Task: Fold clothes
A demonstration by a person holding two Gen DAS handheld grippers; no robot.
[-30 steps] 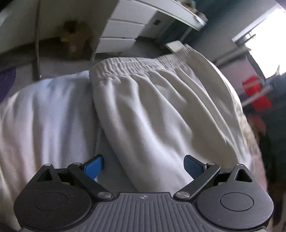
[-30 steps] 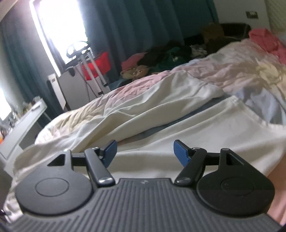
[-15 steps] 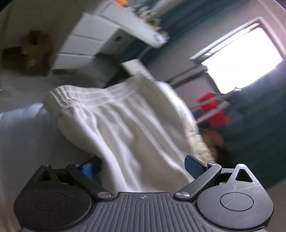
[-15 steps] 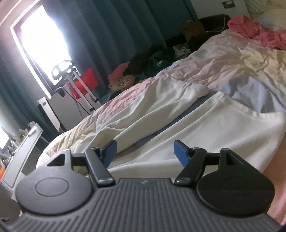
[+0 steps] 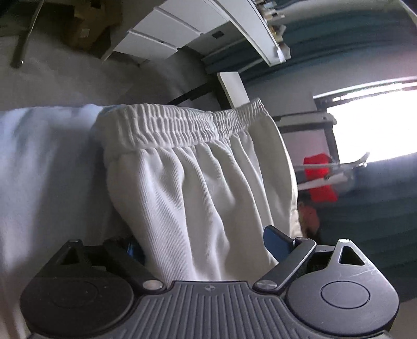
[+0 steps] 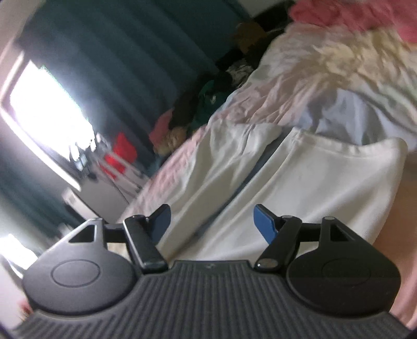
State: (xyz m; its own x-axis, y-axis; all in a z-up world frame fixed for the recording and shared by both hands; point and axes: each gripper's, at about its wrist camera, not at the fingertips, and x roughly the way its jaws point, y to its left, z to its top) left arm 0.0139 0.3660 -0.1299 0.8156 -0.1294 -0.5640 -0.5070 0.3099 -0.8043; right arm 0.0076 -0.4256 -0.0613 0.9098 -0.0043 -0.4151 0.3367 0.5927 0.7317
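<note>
White sweatpants (image 5: 198, 187) lie on the bed with the gathered elastic waistband (image 5: 172, 127) at the far end in the left wrist view. My left gripper (image 5: 204, 245) sits low over the hip part. Its jaws are closing with a fold of the cloth between them, and the cloth hides most of the left pad. In the right wrist view the two legs of the sweatpants (image 6: 307, 182) stretch away across the bed. My right gripper (image 6: 212, 221) hangs open just above the nearer leg, gripping nothing.
A pale blue sheet (image 5: 44, 167) lies left of the waistband. Beyond the bed edge stand white drawers (image 5: 161, 34), a cardboard box (image 5: 88, 23) and a rack with a red item (image 5: 319, 180). A rumpled duvet (image 6: 325, 78), pink garment (image 6: 346, 13) and dark clothes heap (image 6: 208, 99) lie past the legs.
The left gripper rolled and shifted along the waist; cloth now covers its left pad and the pads stand a little closer. The right gripper rolled and moved along the legs, still open.
</note>
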